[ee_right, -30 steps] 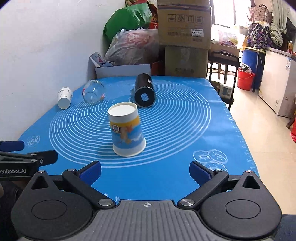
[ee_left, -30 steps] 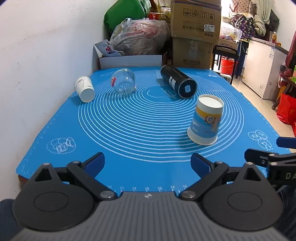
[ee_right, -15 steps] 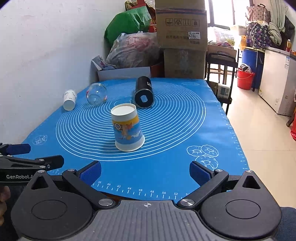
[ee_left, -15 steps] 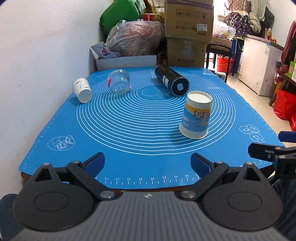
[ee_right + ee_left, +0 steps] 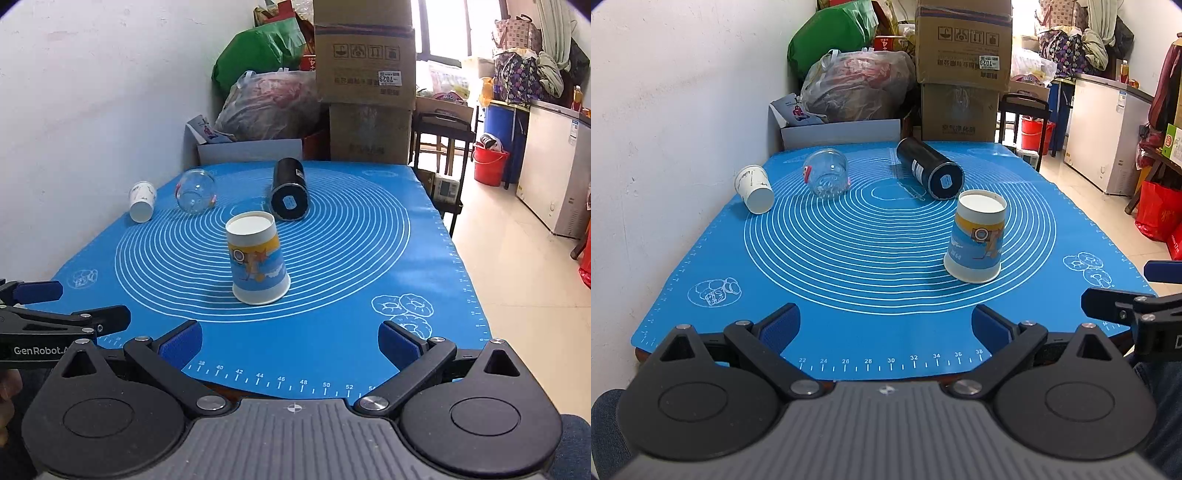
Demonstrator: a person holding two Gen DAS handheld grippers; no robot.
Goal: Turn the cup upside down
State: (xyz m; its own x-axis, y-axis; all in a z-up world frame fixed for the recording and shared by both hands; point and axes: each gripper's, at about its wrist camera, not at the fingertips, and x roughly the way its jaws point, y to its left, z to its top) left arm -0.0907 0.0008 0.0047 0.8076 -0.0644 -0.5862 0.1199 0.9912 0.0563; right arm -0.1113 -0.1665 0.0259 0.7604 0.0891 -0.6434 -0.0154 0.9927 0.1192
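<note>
A printed paper cup (image 5: 977,238) stands upside down, rim on the blue mat (image 5: 871,310), right of centre; it also shows in the right wrist view (image 5: 257,264). My left gripper (image 5: 886,326) is open and empty over the mat's near edge, well short of the cup. My right gripper (image 5: 290,341) is open and empty at the near edge, also apart from the cup. Each gripper shows at the edge of the other's view.
A small white paper cup (image 5: 754,188), a clear glass jar (image 5: 827,178) and a black cylinder (image 5: 930,172) lie on their sides at the mat's far end. A white wall (image 5: 665,129) runs along the left. Boxes and bags (image 5: 960,70) stand behind the table.
Both grippers have drawn back toward the near edge of the table, away from the cup. The cup and the other objects have not moved.
</note>
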